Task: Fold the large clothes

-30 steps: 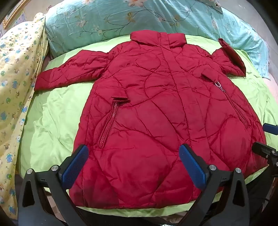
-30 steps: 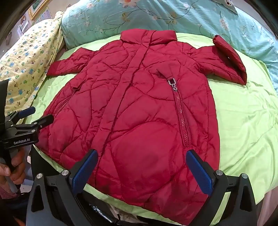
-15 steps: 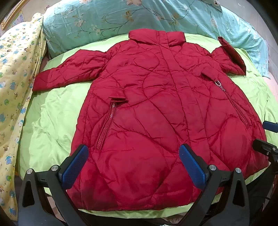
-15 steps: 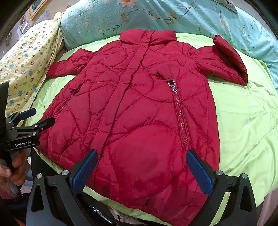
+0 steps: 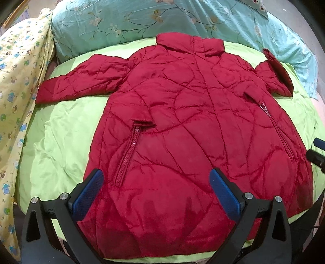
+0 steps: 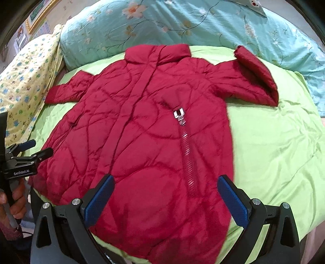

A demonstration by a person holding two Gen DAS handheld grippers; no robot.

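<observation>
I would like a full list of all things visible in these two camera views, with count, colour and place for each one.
quilted coat: one, dark red, spread flat front-up on the green sheet, collar at the far end.
pocket zippers: two, red with a silver pull, one on each side of the coat front.
sheet: one, light green, wrinkled, under the coat.
floral bedding: one, teal with flower print, behind the collar.
printed blanket: one, pale yellow with small animals, at the left edge.
picture frame: one, gold, upper left corner on the wall.
left gripper: one, black with blue pads, open above the hem.
right gripper: one, black with blue pads, open above the hem.
</observation>
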